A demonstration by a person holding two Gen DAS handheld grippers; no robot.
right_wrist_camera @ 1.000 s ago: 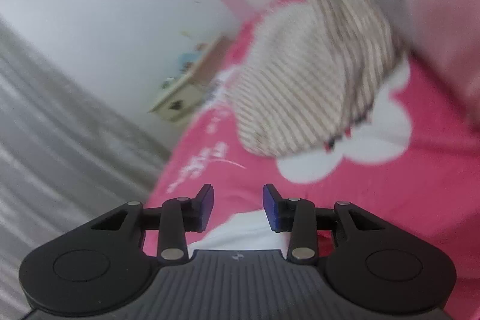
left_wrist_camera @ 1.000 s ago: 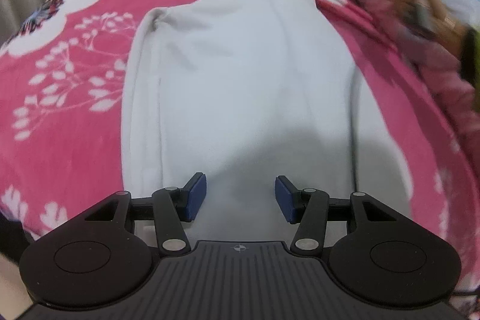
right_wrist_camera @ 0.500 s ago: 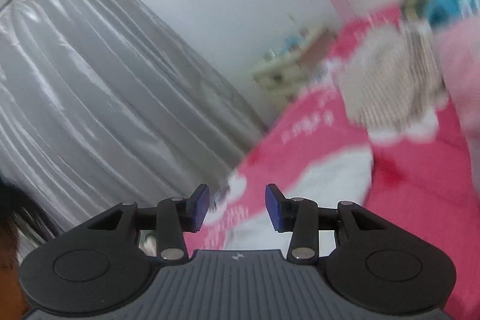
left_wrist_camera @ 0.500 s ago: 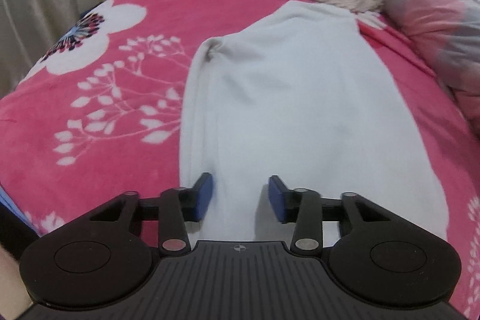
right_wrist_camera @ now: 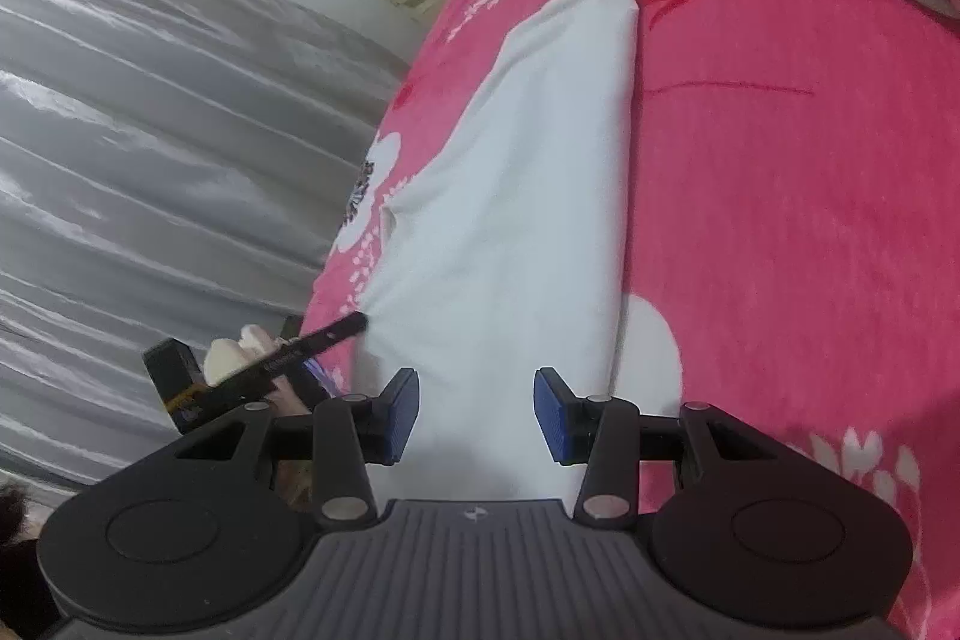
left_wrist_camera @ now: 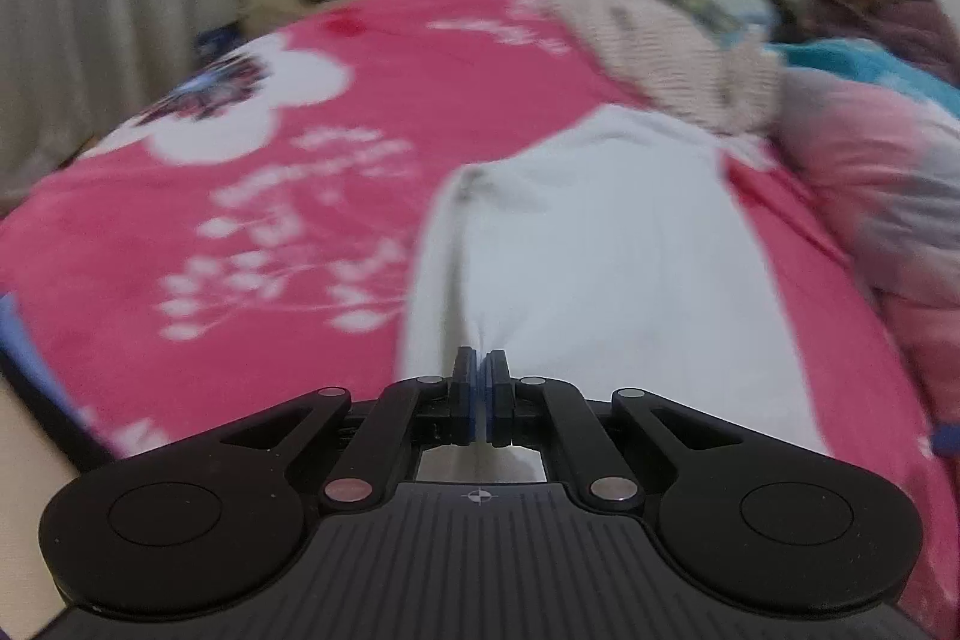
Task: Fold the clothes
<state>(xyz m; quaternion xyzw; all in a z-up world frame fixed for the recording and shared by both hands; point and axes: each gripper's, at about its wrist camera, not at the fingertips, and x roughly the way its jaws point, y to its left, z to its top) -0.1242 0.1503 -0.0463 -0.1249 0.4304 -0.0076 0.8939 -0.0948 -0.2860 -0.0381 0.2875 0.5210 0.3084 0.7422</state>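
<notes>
Left tool (left_wrist_camera: 480,361) pinches the near edge of the white garment (left_wrist_camera: 600,250) at lower centre on the pink bed (left_wrist_camera: 300,130); right tool (right_wrist_camera: 474,406) hovers open above it. The thin pinch could slip when lifted.

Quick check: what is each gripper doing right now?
Left gripper: shut on the white garment.
Right gripper: open above the garment, holding nothing.

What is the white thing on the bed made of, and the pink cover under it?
The white garment looks like soft matte cotton knit: it lies limp and puckers where the left gripper pinches it. The pink blanket looks like fuzzy fleece, with a velvety nap and printed white flowers. Both are guesses from looks alone.
</notes>
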